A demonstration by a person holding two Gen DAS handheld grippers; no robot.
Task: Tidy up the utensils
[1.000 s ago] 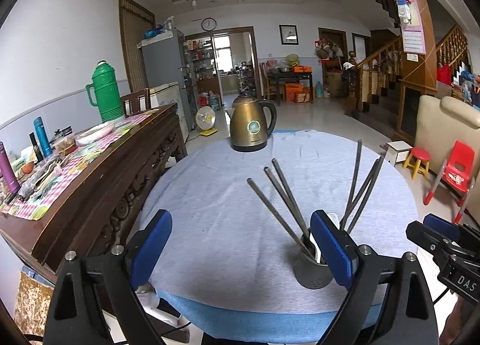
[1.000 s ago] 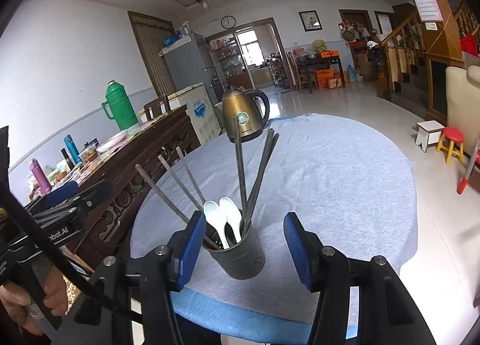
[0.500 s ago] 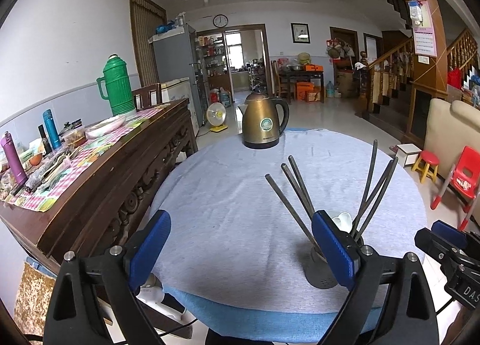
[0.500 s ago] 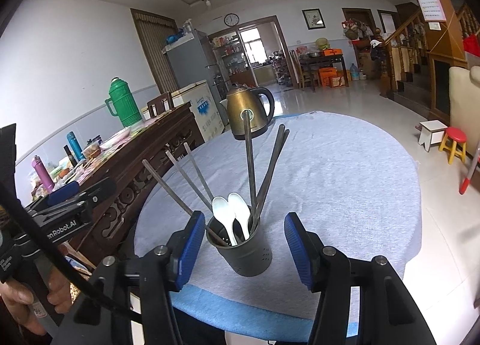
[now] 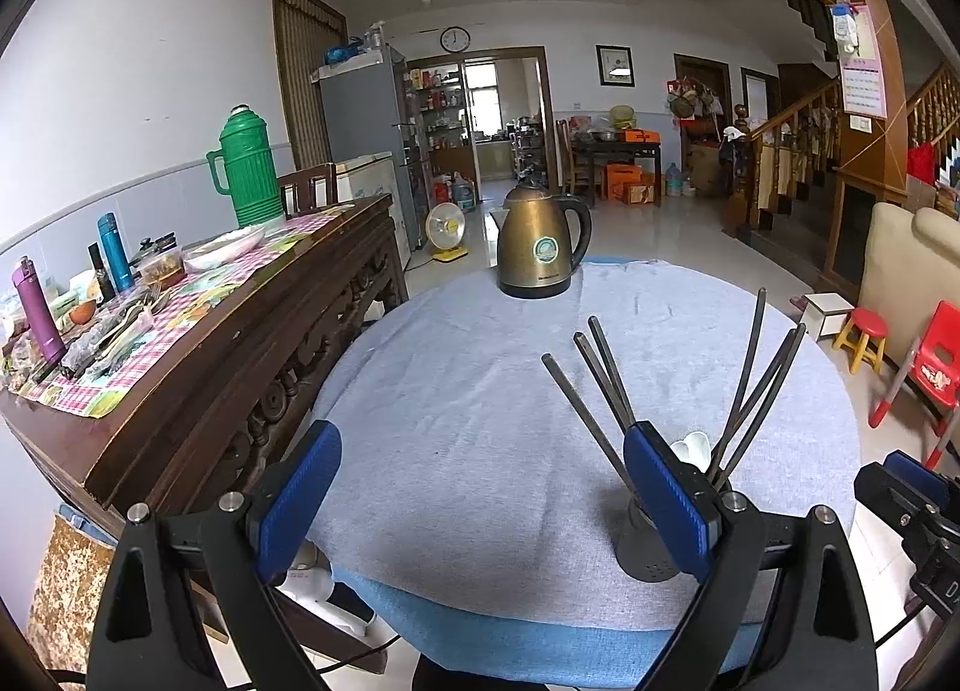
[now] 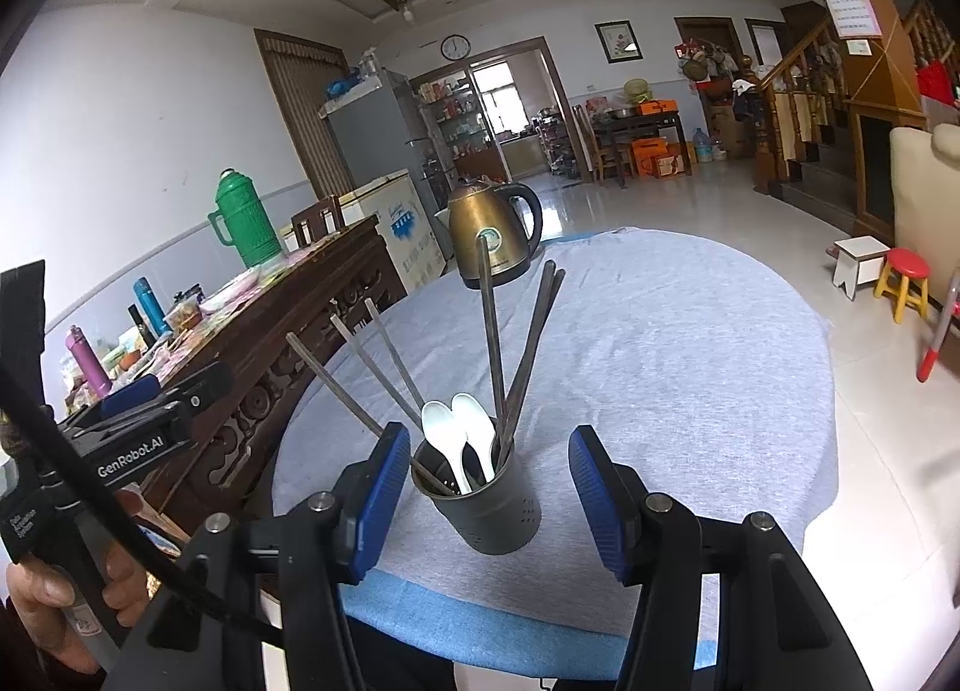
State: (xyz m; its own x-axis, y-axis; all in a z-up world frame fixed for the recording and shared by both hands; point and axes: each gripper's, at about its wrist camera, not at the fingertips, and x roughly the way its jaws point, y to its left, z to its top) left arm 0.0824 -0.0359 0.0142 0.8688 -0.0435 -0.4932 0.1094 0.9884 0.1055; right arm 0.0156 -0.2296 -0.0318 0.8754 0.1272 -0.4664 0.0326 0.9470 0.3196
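Grey holder (image 6: 486, 502) w/ utensils | btwn right gripper (image 6: 489, 502) pads, untouched

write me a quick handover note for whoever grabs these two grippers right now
Left gripper: open, empty, over the bare grey tablecloth.
Right gripper: open; the holder stands between its pads, apart from both.
Dark utensil holder: upright near the table's front edge, holding six chopsticks and two white spoons.
Done: every utensil in view is in the holder.
Left: apparently nothing loose on the cloth; only the kettle stands there.
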